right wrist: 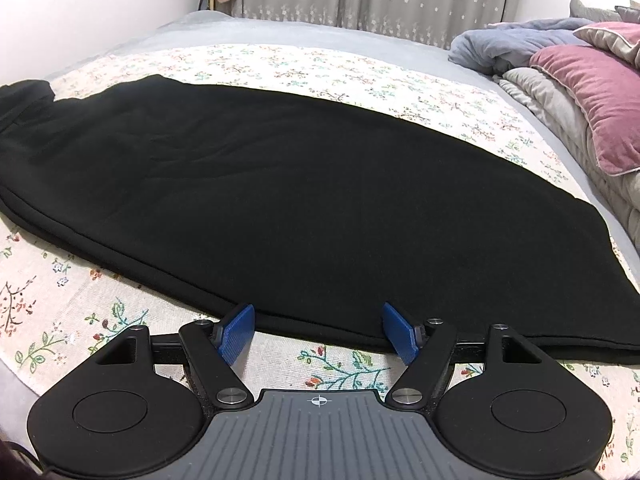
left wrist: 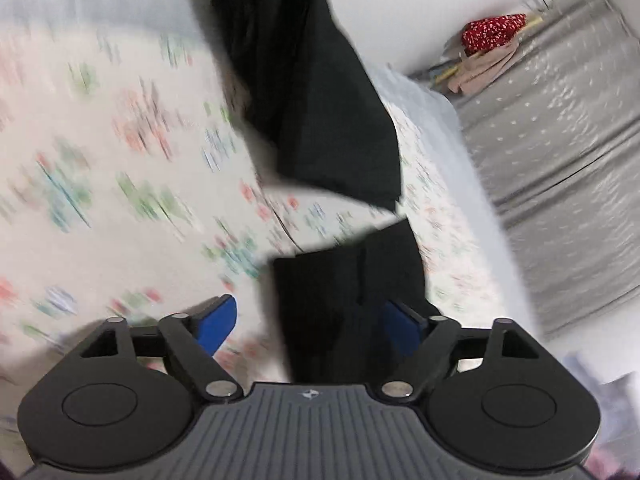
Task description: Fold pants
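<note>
Right wrist view: pants (right wrist: pixel 304 200) flat on floral sheet (right wrist: pixel 360 68), right claw (right wrist: pixel 318 330) spread.

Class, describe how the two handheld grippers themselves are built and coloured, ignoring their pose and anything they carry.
Both match. The left gripper and right gripper have blue ribbed finger pads, black linkage arms with silver pivot pins, two round black discs and a ribbed grey centre plate bearing a small white mark. No cables or sleeves show.
</note>
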The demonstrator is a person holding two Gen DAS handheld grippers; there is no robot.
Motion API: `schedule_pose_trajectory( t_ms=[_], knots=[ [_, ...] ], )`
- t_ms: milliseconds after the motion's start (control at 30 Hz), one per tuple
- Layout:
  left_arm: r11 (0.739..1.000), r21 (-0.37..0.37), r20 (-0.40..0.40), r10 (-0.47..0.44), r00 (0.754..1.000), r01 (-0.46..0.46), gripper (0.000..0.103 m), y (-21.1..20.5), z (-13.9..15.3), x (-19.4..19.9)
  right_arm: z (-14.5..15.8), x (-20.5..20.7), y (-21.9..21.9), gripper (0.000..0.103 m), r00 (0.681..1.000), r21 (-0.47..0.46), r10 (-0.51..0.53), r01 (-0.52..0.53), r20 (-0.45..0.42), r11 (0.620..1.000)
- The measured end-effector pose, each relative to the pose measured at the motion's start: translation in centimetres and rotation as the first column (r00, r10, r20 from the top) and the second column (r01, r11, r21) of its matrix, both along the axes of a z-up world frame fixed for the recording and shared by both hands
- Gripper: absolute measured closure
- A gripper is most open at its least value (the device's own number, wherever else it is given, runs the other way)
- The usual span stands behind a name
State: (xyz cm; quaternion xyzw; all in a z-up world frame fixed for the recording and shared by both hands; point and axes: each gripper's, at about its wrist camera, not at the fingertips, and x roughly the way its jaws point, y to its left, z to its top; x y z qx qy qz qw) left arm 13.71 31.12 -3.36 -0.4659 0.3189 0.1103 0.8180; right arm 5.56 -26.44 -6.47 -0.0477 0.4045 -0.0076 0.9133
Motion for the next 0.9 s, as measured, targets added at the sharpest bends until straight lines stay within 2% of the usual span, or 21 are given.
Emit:
schedule_pose_trajectory(
  t_ms=[33,133,233,267,300,333,433,500,567,633,667,733,800,900],
  knots=[
    [1.0,0.006,-0.002,-0.018,1.0,0.018,0.007,-0.5,-0.2,0.4,0.0,0.0,0.0,0.031,1.0,-0.002,-0.001,0.001,0.002,1.0],
    [0.984,0.169,-0.033,-0.049,0.998,0.054,0.003,-2.3,0.4,1.8,0.0,-0.1,0.1,0.031,1.0,-0.002,-0.002,0.002,0.008,1.0],
    [0.963,0.259,-0.055,-0.067,0.996,0.079,0.003,-3.9,0.6,3.3,-0.1,-0.2,0.3,0.031,1.0,-0.008,-0.001,0.001,0.013,1.0],
    [0.954,0.289,-0.058,-0.072,0.996,0.086,0.01,-4.1,0.4,3.9,-0.1,-0.2,0.4,0.031,1.0,-0.01,0.001,-0.001,0.015,1.0],
    [0.942,0.327,-0.076,-0.057,0.995,0.079,0.034,-4.5,0.5,4.2,-0.1,-0.2,0.4,0.031,1.0,-0.01,0.001,-0.001,0.016,1.0],
    [0.93,0.361,-0.096,-0.038,0.995,0.07,0.05,-4.4,0.4,4.4,-0.1,-0.3,0.3,0.031,1.0,-0.006,0.001,-0.001,0.018,1.0],
    [0.943,0.33,-0.05,-0.027,0.998,0.042,0.061,-3.9,0.5,3.7,-0.2,-0.4,0.0,0.031,1.0,0.007,0.003,-0.003,0.024,1.0],
    [0.932,0.362,-0.014,0.02,1.0,-0.014,0.063,-4.1,1.5,1.7,-0.1,-0.3,-0.1,0.031,1.0,0.007,0.004,-0.005,0.023,1.0],
    [0.911,0.409,0.037,0.048,0.998,-0.059,0.064,-4.6,2.5,0.1,-0.1,-0.3,-0.1,0.031,1.0,0.008,0.005,-0.005,0.022,1.0],
    [0.887,0.458,0.038,0.051,0.998,-0.062,0.065,-5.0,2.4,-0.2,-0.1,-0.2,0.0,0.031,1.0,0.008,0.006,-0.006,0.02,1.0],
    [0.883,0.467,0.019,0.038,0.999,-0.042,0.065,-5.0,1.9,0.1,-0.1,-0.2,0.0,0.031,1.0,0.009,0.005,-0.006,0.019,1.0],
    [0.896,0.444,-0.009,0.023,1.0,-0.017,0.064,-4.5,0.7,0.9,-0.1,-0.1,-0.1,0.031,1.0,0.009,0.007,-0.007,0.018,1.0],
    [0.91,0.414,0.0,0.021,1.0,-0.019,0.062,-4.0,0.2,1.0,-0.1,-0.2,-0.2,0.031,1.0,0.012,0.01,-0.011,0.02,1.0],
    [0.908,0.42,0.014,-0.002,1.0,-0.004,0.058,-4.2,0.8,1.2,-0.1,-0.3,-0.3,0.031,1.0,0.012,0.014,-0.014,0.021,1.0]
  ],
)
